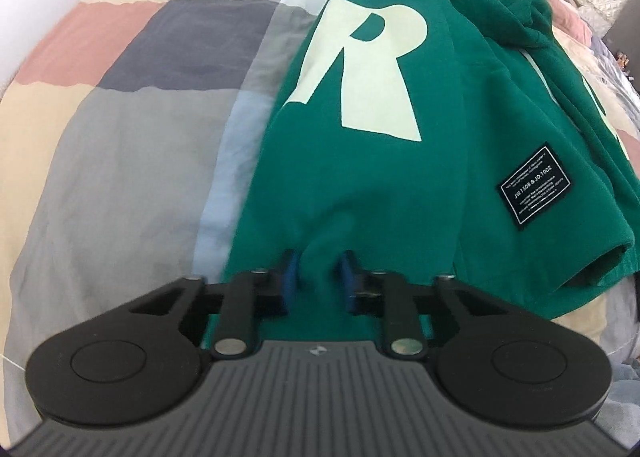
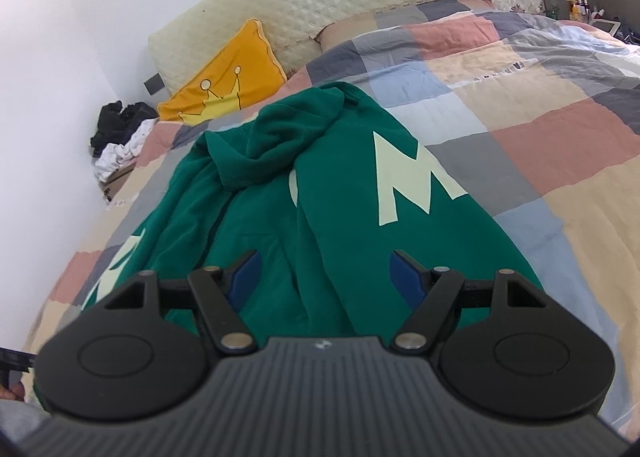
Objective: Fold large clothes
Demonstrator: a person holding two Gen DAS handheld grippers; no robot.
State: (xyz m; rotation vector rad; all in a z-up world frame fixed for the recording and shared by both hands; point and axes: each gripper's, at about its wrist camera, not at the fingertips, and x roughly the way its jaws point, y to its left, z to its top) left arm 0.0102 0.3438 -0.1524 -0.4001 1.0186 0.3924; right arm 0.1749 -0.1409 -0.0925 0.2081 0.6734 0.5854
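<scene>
Green hoodie: large pale letter "R"; black sewn label reads "JW.1508 & JD.1002", smaller lines illegible. Right wrist view: pale "M" on hoodie.

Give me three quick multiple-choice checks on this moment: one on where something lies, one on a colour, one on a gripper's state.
1. Where does the yellow cushion lie?
A. on the hoodie
B. against the quilted headboard
C. between the right gripper's fingers

2. What colour is the hoodie?
A. green
B. red
C. black

3. How does the right gripper stand?
A. clamped on the cushion
B. open above the hoodie
C. shut on the checked bedcover

Answers:
1 B, it leans at the head of the bed, beyond the hoodie.
2 A, green cloth with pale letters.
3 B, its blue pads stand wide apart, nothing pinched.
</scene>
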